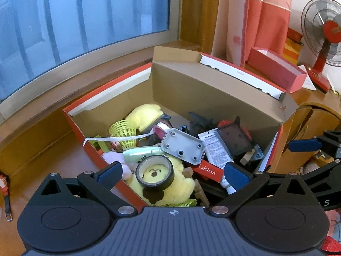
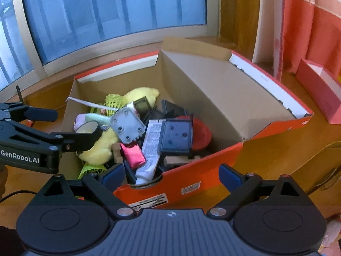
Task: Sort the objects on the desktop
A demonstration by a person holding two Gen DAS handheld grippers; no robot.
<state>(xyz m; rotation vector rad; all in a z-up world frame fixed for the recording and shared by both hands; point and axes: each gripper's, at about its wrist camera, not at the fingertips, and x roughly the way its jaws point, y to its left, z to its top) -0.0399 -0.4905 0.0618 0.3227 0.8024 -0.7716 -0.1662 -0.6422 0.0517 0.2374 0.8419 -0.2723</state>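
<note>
On a wooden desk below a window: orange cardboard box, lid flapped open, crammed with mixed objects. Left gripper poised over the near box edge, fingers spread wide, nothing between the blue pads; side housing lettered "GenRobot.AI" in the right wrist view. Right gripper at the box's short end wall, fingers likewise wide apart and empty, straddling the orange wall.

Contents, all inside the box: black tape roll lying on a yellow plush toy; grey plastic plate with round bosses, tilted atop the heap; pale green tube just beside the plate; yellow-green shuttlecock with a white string across it; white tube of printed text, too small to read; dark tinted case touching the white tube; red disc behind the case; pink pouch near the end wall.

Legible writing: "Taishan" in white on a red strip among the contents. QR label and a further printed label on the box's outer end wall, unreadable.

Periphery: pink box, red-hubbed fan, curtain, tape measure at far left.
</note>
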